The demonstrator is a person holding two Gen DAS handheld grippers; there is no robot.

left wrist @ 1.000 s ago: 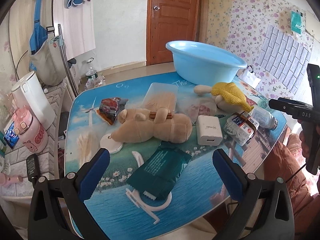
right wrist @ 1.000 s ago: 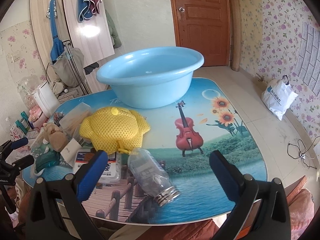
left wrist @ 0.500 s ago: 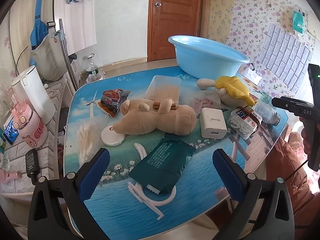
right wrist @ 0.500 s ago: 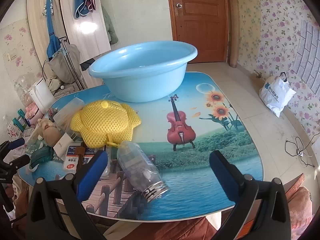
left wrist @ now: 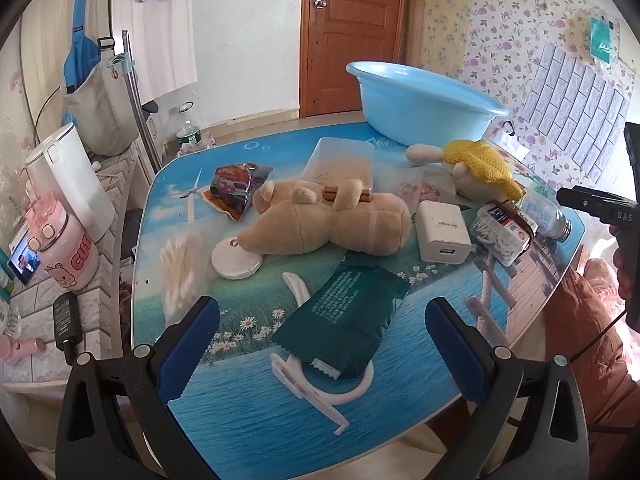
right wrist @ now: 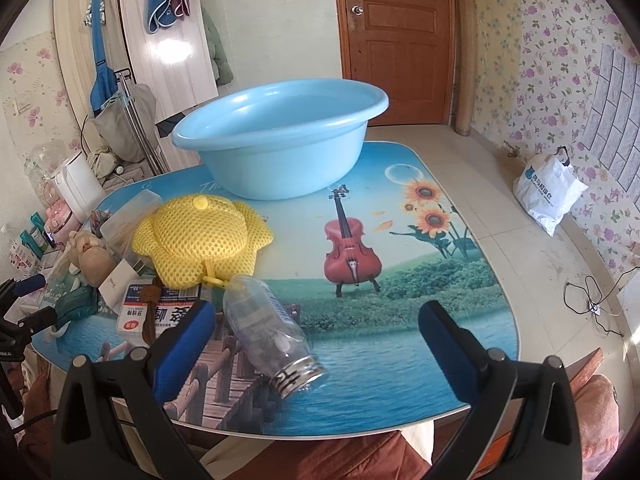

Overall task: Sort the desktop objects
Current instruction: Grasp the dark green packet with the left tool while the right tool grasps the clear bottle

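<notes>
One light-blue plastic basin (right wrist: pixel 280 148) stands on the picture-printed bench (right wrist: pixel 420 280); its inside is hidden. Two plush toys lie near: one tan (left wrist: pixel 328 220), one yellow-mesh-covered (right wrist: pixel 204 240). Left claw (left wrist: pixel 322 344) and right claw (right wrist: pixel 312 344) are both spread, holding nothing.

Both of the person's tools are held level near their lap, pointing forward. The left hand-held gripper (left wrist: pixel 322 340) has its blue-padded fingers (left wrist: pixel 188 344) spread wide with nothing between them. The right hand-held gripper (right wrist: pixel 312 344) is just as wide apart, its blue pads (right wrist: pixel 444 340) also bare. From the left side, the right tool's black body shows at the far edge, with part of a hand (left wrist: pixel 624 268) wrapped on its handle.
</notes>
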